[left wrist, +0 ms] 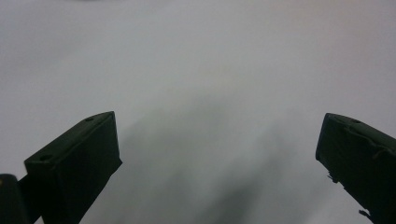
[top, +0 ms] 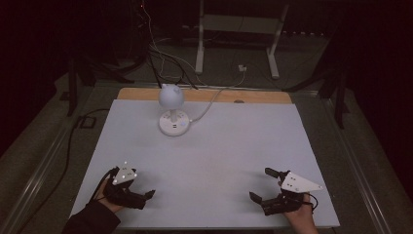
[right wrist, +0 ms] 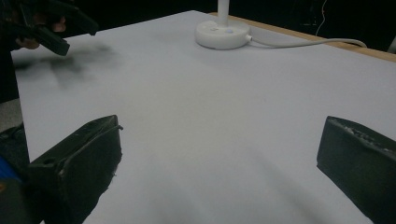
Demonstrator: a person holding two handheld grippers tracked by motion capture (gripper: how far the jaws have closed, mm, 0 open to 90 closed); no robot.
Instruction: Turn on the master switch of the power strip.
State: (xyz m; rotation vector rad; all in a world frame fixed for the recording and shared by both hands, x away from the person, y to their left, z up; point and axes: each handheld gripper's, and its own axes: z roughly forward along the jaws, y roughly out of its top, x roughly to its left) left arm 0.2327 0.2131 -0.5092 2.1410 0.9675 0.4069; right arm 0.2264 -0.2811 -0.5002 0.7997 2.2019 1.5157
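Resting at the near edge of the white table [top: 204,161], left gripper [top: 146,196] and right gripper [top: 260,185] both stand spread and empty, well apart from the untouched lamp [top: 171,109] at the far side, work unbegun.

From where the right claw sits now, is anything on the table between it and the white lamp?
Nothing visible. The right claw is open over bare white table, and the stretch up to the lamp holds no object. The lamp's cable runs off toward the far edge, away from that path.
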